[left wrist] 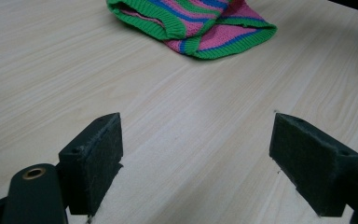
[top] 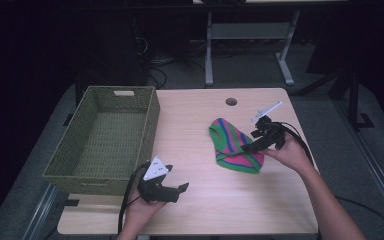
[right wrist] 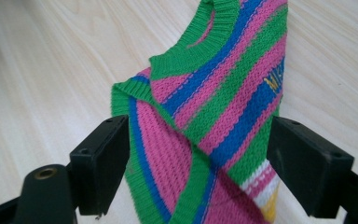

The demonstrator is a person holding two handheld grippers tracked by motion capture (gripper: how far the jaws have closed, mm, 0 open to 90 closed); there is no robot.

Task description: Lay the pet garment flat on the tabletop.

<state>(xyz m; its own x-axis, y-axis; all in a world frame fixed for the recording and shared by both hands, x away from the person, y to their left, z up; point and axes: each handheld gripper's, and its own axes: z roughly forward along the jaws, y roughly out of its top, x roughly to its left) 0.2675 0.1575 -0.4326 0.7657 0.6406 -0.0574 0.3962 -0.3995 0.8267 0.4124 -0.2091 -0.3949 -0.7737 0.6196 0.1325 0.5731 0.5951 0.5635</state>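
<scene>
Right tongs straddle striped knit garment — left tongs well apart.

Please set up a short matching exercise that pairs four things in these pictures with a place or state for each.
Things:
1. striped knit garment
2. woven basket
3. left gripper
4. right gripper

Places or states:
A. open over bare wood near the front edge
B. at the table's left side, nothing inside
C. open, jaws on either side of the knit
D. crumpled right of the table's middle

Pairs: 1-D, 2-B, 3-A, 4-C
</scene>
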